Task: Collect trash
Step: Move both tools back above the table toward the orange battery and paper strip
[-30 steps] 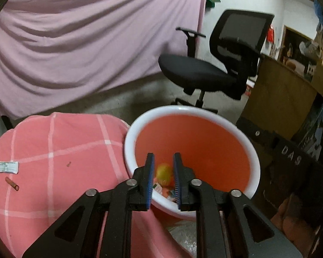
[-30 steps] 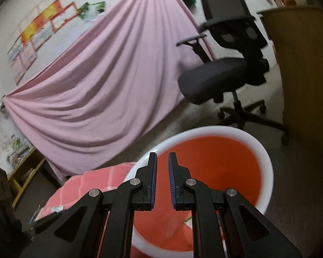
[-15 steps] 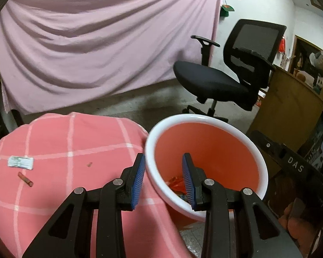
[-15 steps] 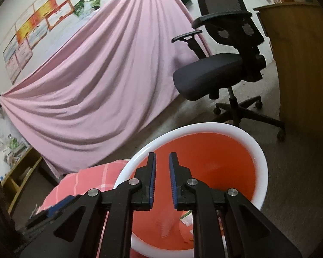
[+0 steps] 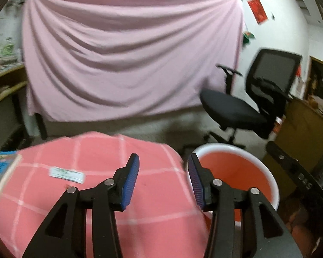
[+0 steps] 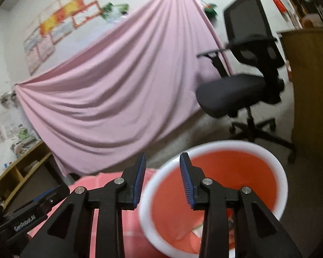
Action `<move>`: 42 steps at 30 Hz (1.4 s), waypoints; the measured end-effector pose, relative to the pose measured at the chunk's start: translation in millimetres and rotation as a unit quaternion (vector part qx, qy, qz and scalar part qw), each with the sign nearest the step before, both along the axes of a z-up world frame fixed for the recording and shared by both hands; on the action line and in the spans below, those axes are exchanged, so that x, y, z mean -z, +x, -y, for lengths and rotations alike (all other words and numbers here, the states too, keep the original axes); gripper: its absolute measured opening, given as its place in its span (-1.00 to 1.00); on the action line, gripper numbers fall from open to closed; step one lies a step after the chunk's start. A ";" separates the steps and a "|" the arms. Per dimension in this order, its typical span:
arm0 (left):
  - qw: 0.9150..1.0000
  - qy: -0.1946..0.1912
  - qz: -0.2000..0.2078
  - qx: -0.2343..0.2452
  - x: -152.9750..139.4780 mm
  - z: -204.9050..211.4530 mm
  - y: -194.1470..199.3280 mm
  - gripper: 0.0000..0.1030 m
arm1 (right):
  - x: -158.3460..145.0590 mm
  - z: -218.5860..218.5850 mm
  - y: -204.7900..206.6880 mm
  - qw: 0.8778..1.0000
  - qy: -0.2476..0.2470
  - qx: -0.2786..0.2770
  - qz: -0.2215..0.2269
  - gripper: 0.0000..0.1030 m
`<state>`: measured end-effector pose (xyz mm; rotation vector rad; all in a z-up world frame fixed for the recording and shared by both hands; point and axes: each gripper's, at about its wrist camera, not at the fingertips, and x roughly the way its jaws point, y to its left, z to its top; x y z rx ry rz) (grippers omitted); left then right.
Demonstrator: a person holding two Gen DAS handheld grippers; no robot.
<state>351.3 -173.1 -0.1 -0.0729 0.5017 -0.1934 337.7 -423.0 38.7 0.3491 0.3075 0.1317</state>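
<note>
An orange bin with a white rim (image 5: 236, 172) (image 6: 226, 185) stands on the floor beside a round table under a pink checked cloth (image 5: 97, 163) (image 6: 109, 176). A white paper wrapper (image 5: 66, 173) lies on the cloth at the left. My left gripper (image 5: 163, 177) hovers over the table's right edge, its jaws opening with nothing between them. My right gripper (image 6: 162, 179) hangs over the bin's near-left rim, jaws also opening and empty. Scraps (image 6: 197, 228) lie at the bin's bottom.
A black office chair (image 5: 245, 103) (image 6: 243, 86) stands behind the bin, before a pink sheet (image 5: 129, 53) hung on the wall. A wooden cabinet (image 5: 305, 126) is at the right. A blue printed box (image 5: 0, 172) sits at the table's left edge. Low shelves (image 6: 21, 172) line the left wall.
Both grippers have risen and drawn back from the bin, and both have opened. The left view has swung left over the table; the bin's inside has dropped out of its sight.
</note>
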 end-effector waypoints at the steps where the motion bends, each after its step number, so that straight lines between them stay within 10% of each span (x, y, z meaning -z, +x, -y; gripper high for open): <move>1: 1.000 -0.001 0.012 -0.011 -3.2 -7.9 -3.9 -0.19 | -3.2 -5.7 -3.0 1.000 -0.005 -0.003 0.015 -0.35; 8: 0.995 -0.006 0.074 -0.060 -12.0 -60.9 -27.4 0.25 | -15.2 -42.8 -11.0 0.995 -0.002 -0.048 0.088 0.29; 12: 0.991 -0.009 0.100 -0.087 -11.0 -94.1 -40.8 0.97 | -17.2 -67.9 -12.0 0.991 -0.009 -0.074 0.109 0.71; 15: 0.988 -0.010 0.116 -0.103 -8.4 -118.9 -52.9 0.97 | -18.6 -86.5 -14.7 0.988 -0.019 -0.088 0.125 1.00; 28: 0.971 -0.011 0.154 -0.182 17.5 -204.6 -90.8 0.97 | -3.3 -157.6 -25.8 0.975 -0.109 -0.131 0.146 1.00; 42: 0.976 0.002 0.115 -0.183 31.0 -238.8 -79.7 0.97 | 12.6 -203.3 -14.4 0.959 -0.180 -0.186 0.118 1.00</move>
